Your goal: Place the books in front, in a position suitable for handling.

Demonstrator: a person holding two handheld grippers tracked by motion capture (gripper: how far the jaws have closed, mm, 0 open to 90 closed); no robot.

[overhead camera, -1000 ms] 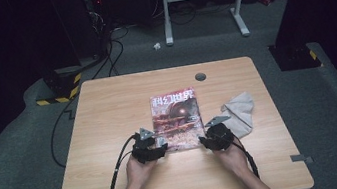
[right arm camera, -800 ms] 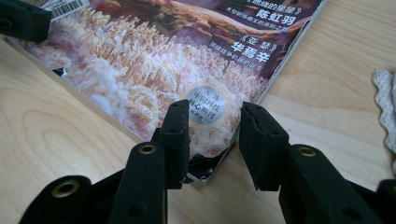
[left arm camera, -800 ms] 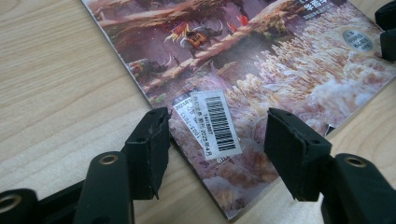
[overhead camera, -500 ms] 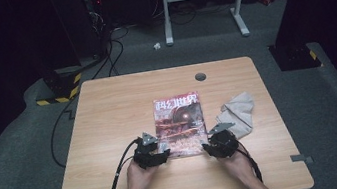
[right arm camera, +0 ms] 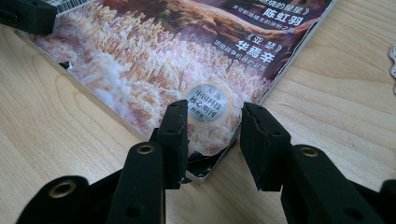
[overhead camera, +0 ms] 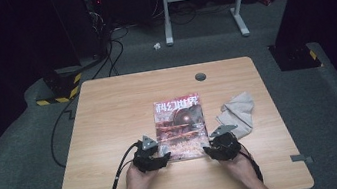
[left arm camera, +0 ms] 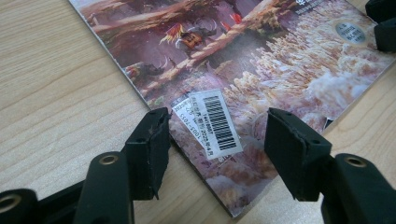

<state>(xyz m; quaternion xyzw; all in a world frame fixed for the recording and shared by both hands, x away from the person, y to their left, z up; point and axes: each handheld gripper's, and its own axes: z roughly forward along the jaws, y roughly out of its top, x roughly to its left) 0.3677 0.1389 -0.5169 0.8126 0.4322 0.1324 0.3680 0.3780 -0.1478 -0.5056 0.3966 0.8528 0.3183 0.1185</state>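
Note:
A magazine (overhead camera: 180, 125) with a reddish illustrated cover lies flat on the wooden table (overhead camera: 108, 113). My left gripper (overhead camera: 161, 151) is at its near left corner. In the left gripper view the jaws (left arm camera: 217, 140) stand open on either side of that corner and its barcode sticker (left arm camera: 212, 122), pads clear of the cover (left arm camera: 243, 60). My right gripper (overhead camera: 211, 147) is at the near right corner. Its jaws (right arm camera: 212, 135) have just been opening and stand open; the slightly lifted corner of the magazine (right arm camera: 177, 60) is between them, unpressed.
A crumpled grey cloth (overhead camera: 237, 113) lies just right of the magazine, beside my right gripper. A round cable grommet (overhead camera: 199, 76) sits near the table's far edge. A black cable (overhead camera: 118, 178) trails from the left gripper off the near edge.
The magazine and both grippers have shifted slightly toward the near edge of the table. Both hands stay at the magazine's near corners.

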